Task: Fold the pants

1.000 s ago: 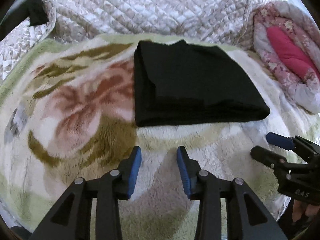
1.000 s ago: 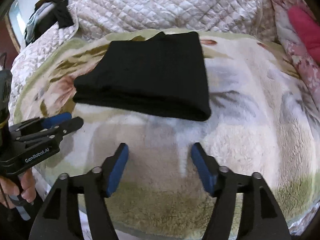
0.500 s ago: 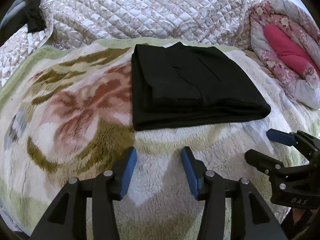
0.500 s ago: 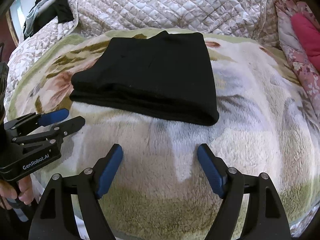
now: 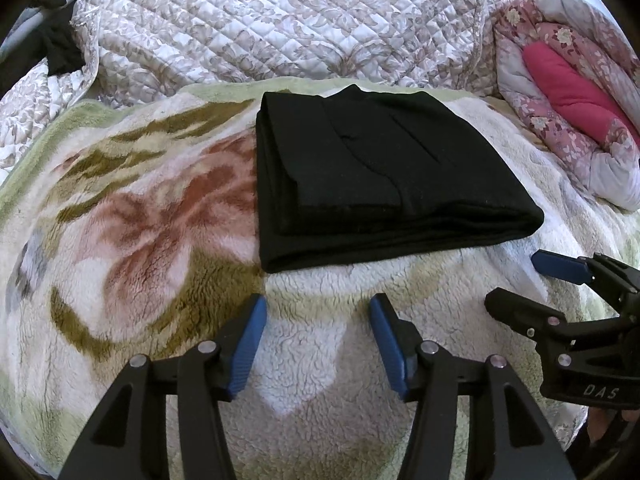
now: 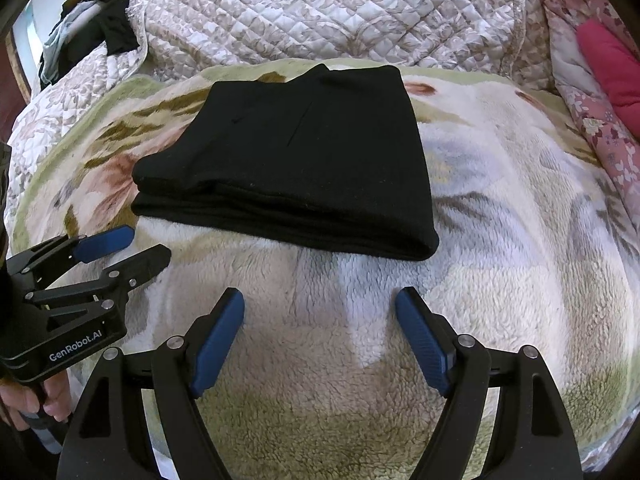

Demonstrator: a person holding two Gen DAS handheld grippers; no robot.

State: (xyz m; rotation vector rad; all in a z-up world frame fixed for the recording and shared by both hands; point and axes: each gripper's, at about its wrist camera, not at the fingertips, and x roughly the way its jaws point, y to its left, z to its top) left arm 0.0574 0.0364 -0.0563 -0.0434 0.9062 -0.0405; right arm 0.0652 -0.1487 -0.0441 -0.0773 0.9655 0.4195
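The black pants (image 5: 372, 176) lie folded into a flat rectangular stack on the fleece flower-print blanket (image 5: 152, 232); they also show in the right wrist view (image 6: 304, 160). My left gripper (image 5: 318, 304) is open and empty, just short of the stack's near edge. My right gripper (image 6: 320, 298) is open and empty, also short of the near edge. Each gripper shows in the other's view: the right one (image 5: 516, 284) at the right edge, the left one (image 6: 140, 246) at the left edge.
A quilted beige bedspread (image 5: 288, 24) is bunched behind the blanket. A pink floral quilt (image 5: 568, 92) lies at the right. Dark clothes (image 6: 112, 28) hang at the far left.
Both grippers have pulled back and risen slightly from the pants and their jaws have opened a little wider. The folded pants have not moved.
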